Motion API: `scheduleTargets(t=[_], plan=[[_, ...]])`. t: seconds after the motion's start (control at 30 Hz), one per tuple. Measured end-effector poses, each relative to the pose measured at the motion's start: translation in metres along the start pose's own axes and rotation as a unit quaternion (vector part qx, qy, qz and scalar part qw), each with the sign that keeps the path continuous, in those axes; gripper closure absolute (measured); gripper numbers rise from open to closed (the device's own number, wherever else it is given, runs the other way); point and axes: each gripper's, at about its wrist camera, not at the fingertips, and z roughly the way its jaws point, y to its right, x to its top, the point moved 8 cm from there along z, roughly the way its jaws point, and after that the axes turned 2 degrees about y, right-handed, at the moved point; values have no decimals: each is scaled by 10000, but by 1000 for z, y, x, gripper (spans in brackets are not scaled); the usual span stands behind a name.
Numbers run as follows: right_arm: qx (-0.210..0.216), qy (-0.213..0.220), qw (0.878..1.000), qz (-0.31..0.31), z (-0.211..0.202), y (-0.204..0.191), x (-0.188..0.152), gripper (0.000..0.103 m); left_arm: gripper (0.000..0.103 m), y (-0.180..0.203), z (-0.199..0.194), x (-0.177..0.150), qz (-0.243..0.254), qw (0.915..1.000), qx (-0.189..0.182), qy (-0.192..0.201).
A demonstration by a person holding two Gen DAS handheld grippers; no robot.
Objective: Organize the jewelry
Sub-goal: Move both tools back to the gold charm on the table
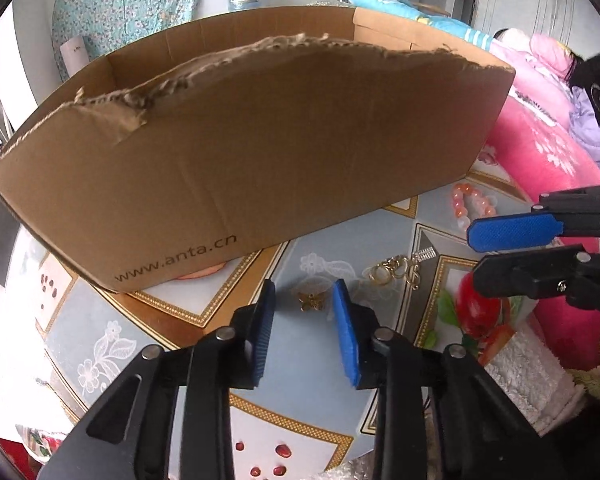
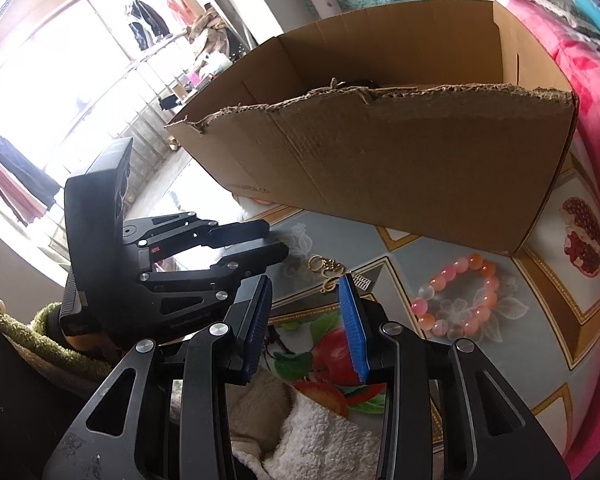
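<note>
Left gripper (image 1: 304, 300): fingers spread; nothing between pads; aimed down at tabletop; brooch sits dead ahead in the gap line.
Right gripper (image 2: 306, 292): fingers spread, empty; hangs over table edge nr the white towel (image 2: 320, 440); in left view it enters from the right side, pads parted.
Brooch (image 1: 311, 301): small gold butterfly; flat on table; centred betw. left fingertips, just beyond them; wings run roughly across the gap, i.e. long axis left-right; not visible in right view.
Gold rings/chain (image 1: 394, 270): loose cluster w/ a small silver tab; flat on table; fwd and to the right of left gripper, near brooch but apart; in right view it lies just ahead of the right fingertips, slightly left of centre.
Bracelet (image 2: 460, 300): pink/orange beads, closed loop; flat on table; right-fwd of right gripper, near box corner; apart from gold cluster.
Box (image 1: 260, 160): open cardboard, torn near rim; stands on table behind all jewelry; likely the drop target (judgement); contents not clear.
Table (image 1: 340, 248): patterned cloth w/ fruit print.
Key relation: brooch is straight ahead of left gripper, aligned w/ the opening; left is nearer to brooch, right nearer to gold cluster and bracelet.
Next move (judgement): left advances/lowers, closes across brooch; thin flat part, pads must reach table level; slip risk.
</note>
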Motion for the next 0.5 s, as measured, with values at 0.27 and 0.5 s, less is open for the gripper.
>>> scheduleTargets(t=[0.27,0.5], plan=[[-5,9,10000,-17,2,-3,1,69,86,8,4,3,51,9999,52,-74],[2,65,10000,16,-4,0,1,69,92,11,5,4,81,9999,57,-77]])
